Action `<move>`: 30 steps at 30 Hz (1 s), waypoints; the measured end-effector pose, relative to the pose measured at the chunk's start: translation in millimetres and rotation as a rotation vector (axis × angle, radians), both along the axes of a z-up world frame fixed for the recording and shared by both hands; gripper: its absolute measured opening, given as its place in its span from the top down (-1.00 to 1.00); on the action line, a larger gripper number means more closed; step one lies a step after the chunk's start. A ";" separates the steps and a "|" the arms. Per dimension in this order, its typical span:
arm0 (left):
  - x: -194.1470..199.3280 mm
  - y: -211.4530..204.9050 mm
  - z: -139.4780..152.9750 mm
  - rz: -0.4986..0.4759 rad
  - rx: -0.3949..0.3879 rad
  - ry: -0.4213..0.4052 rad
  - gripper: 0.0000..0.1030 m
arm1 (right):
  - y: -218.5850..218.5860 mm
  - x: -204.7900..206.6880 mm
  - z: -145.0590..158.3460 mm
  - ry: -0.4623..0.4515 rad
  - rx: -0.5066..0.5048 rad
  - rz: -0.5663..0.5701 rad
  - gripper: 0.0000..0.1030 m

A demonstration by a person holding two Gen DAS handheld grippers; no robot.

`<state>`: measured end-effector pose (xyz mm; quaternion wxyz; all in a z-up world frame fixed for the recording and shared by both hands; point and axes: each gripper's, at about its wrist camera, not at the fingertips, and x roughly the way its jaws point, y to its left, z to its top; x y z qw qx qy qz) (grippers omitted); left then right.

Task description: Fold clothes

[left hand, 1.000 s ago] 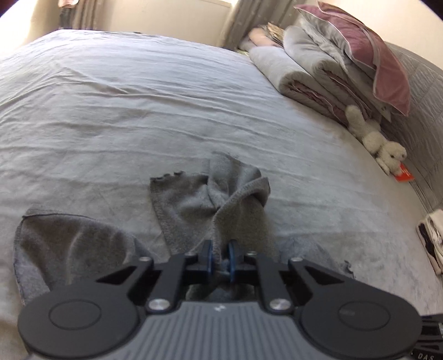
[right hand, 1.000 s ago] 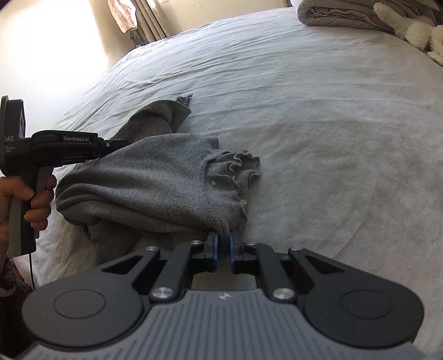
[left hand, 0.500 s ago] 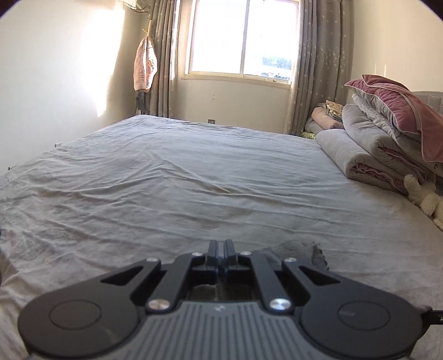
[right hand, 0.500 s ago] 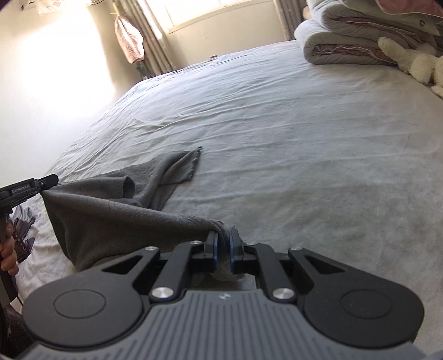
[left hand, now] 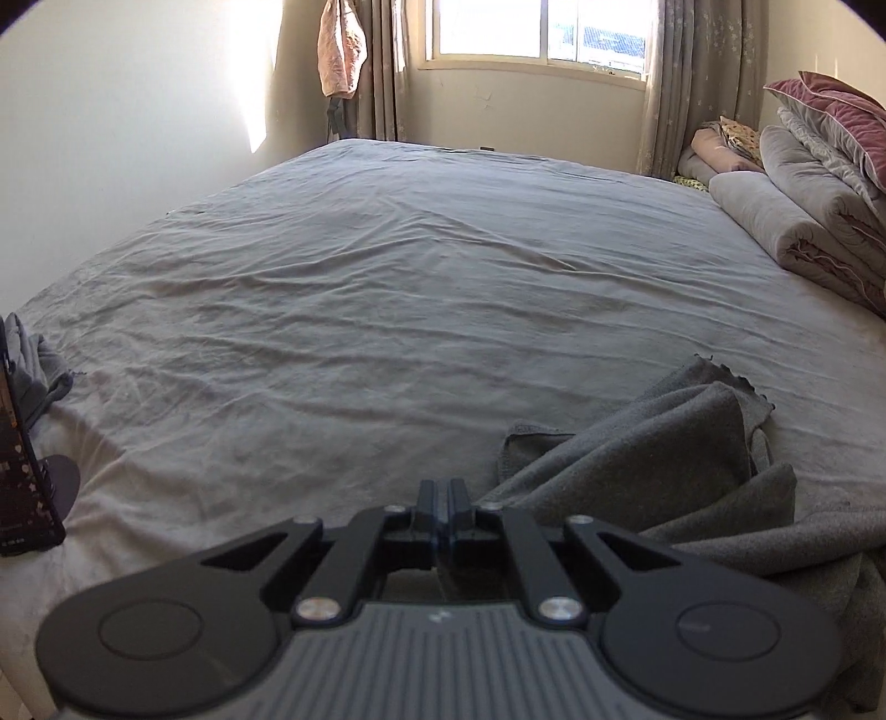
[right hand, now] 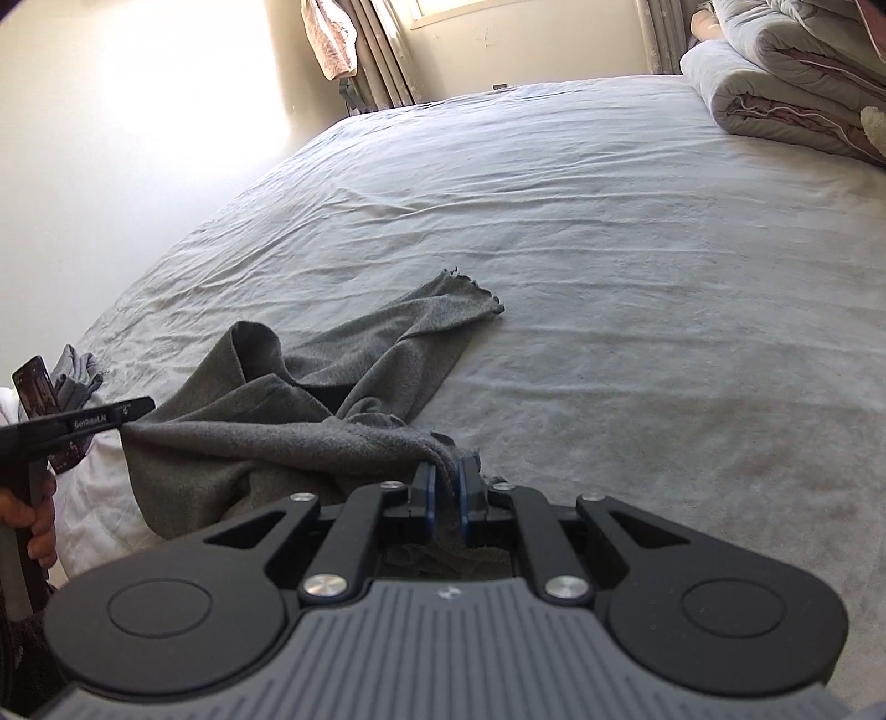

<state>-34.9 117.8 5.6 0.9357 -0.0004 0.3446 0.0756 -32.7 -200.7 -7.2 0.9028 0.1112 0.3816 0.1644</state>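
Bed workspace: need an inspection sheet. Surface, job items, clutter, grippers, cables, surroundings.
Surface: bed, grey wrinkled sheet, mostly bare.
Job's things: grey garment, unfolded, stretched between both grippers, a sleeve trailing on the sheet.
Clutter: phone propped at the bed's left edge; small grey cloth behind it; rolled quilts and pillow at the right; part of a plush toy.
Grippers: left gripper shut on a garment edge; right gripper shut on bunched cloth.
Cables: nothing seen.
Surroundings: window, curtains, pink cloth hanging beside them, sunlit wall.
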 end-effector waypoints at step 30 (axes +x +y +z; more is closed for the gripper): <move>30.3 -17.0 6.6 -0.423 -0.254 0.038 0.09 | 30.8 10.5 -5.5 -0.013 -0.044 -0.005 0.72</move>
